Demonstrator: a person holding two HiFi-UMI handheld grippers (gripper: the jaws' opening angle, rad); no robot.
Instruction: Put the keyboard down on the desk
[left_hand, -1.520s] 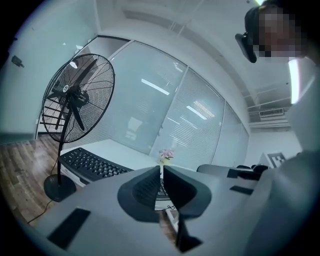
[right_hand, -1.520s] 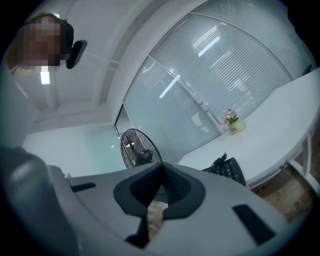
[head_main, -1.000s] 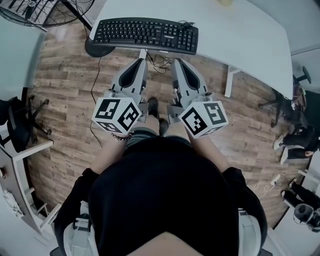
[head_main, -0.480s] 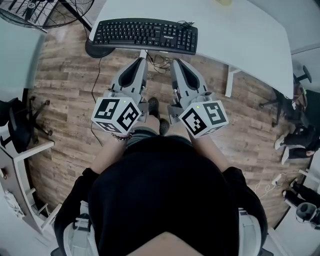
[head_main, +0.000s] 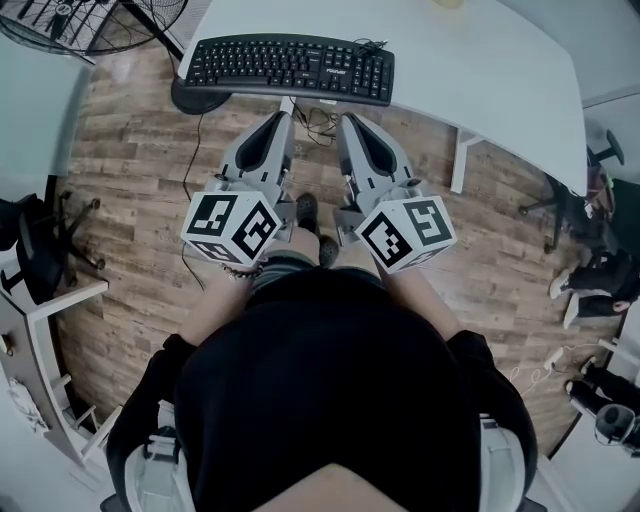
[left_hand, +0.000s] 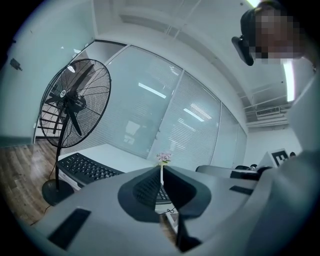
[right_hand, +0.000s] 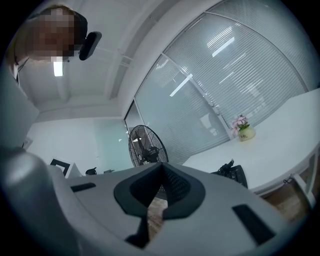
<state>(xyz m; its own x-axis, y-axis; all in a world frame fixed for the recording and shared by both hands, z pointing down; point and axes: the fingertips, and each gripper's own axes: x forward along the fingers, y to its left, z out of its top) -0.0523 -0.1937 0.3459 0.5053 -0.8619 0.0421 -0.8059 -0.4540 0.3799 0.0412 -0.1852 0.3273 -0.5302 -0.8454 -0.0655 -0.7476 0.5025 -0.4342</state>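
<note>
On the white desk (head_main: 480, 70), close to its front edge, the black keyboard (head_main: 290, 68) lies flat. Nothing is holding it. Just in front of the desk, over the wooden floor (head_main: 130, 170), the person holds two tools side by side, and both point toward the keyboard. The left tool (head_main: 282, 117) has its two jaws pressed together with nothing between them. Its tip is near the keyboard but does not touch it. The right tool (head_main: 346, 120) has its jaws together too, and it is also empty and apart from the keyboard. A big black fan (head_main: 90, 22) stands on the floor to the left of the desk. Its round foot shows just below the keyboard's left end in the head view. A small pot of pink flowers (right_hand: 242, 131) stands far back on the desk, well apart from the keyboard.
</note>
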